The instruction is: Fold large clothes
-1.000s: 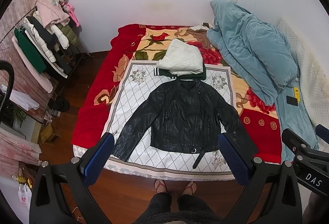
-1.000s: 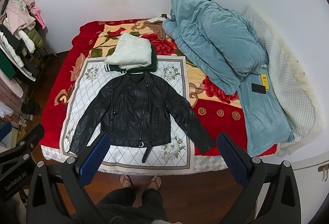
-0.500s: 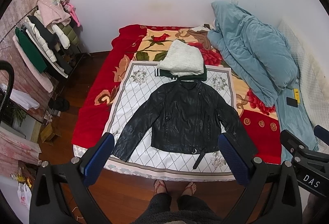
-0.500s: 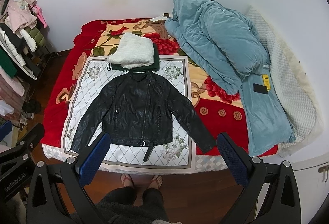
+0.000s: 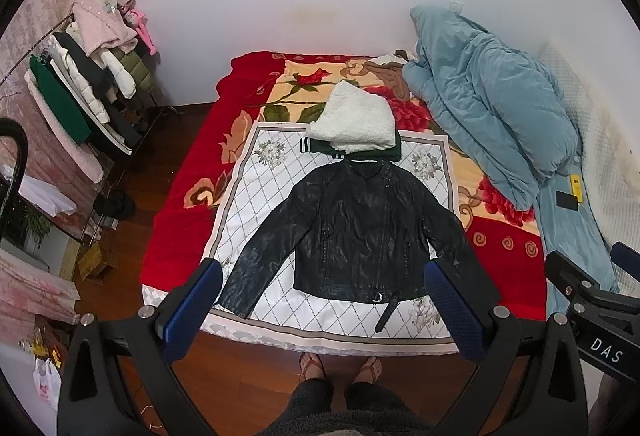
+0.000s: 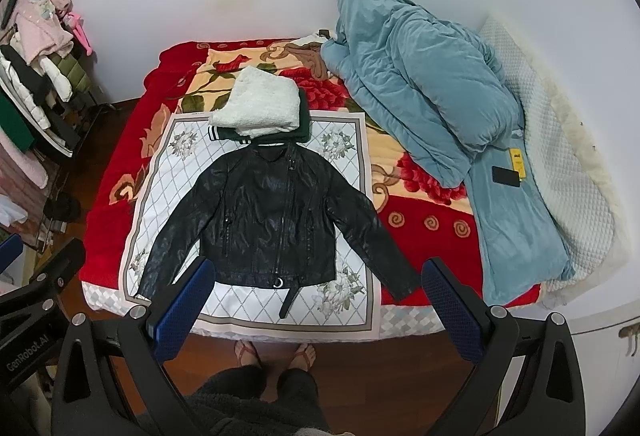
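Observation:
A black leather jacket (image 5: 360, 236) lies flat, front up, sleeves spread, on a white diamond-pattern cloth (image 5: 256, 196) on the bed; it also shows in the right wrist view (image 6: 272, 220). A loose belt strap hangs at its hem. My left gripper (image 5: 320, 276) is open and empty, held high above the bed's near edge. My right gripper (image 6: 316, 276) is open and empty at the same height. Each gripper's body shows at the edge of the other's view.
A folded white fleece on a green garment (image 5: 354, 126) sits just past the jacket's collar. A blue duvet (image 5: 492, 116) is heaped at the right, with a phone (image 5: 566, 201) near it. A clothes rack (image 5: 80, 96) stands at the left. My feet are on the wood floor (image 5: 248, 376).
Both views have drifted slightly, so the bed sits a little higher and further right in frame. The jacket has not moved and both grippers stay open.

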### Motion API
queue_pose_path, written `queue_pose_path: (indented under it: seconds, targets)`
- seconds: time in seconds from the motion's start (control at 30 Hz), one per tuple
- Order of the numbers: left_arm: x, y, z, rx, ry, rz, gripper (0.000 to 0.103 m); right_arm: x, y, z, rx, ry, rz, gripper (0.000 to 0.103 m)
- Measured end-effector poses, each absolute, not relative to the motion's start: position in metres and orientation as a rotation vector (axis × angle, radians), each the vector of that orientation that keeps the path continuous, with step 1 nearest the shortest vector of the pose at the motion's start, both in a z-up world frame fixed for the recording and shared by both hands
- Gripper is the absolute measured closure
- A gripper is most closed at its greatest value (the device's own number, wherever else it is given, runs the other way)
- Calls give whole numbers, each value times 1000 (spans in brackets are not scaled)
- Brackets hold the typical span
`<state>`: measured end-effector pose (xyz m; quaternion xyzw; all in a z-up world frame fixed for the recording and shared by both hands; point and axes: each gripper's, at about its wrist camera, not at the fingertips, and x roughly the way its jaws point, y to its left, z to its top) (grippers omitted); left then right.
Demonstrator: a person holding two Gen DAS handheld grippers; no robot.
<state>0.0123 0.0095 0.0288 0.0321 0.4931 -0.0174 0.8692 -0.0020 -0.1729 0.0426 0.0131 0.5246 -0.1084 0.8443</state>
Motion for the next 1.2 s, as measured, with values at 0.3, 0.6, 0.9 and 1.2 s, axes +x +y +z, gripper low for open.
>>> queue_pose_path:
  seconds: [0.3,0.6,0.9,1.2]
  targets:
    - [9,6,26,63,1031,-34,0,-1,-174,45,28,1103,-230,0]
    - [8,6,25,64,1028,-36,0,0,-176,48,30,1101,-230,0]
    - [7,6,25,64,1025,-36,0,0,-177,50,31,1098,-231,0]
    - [28,0,33,74,1030,-56,0,2,-180,50,41,1103,-237,0]
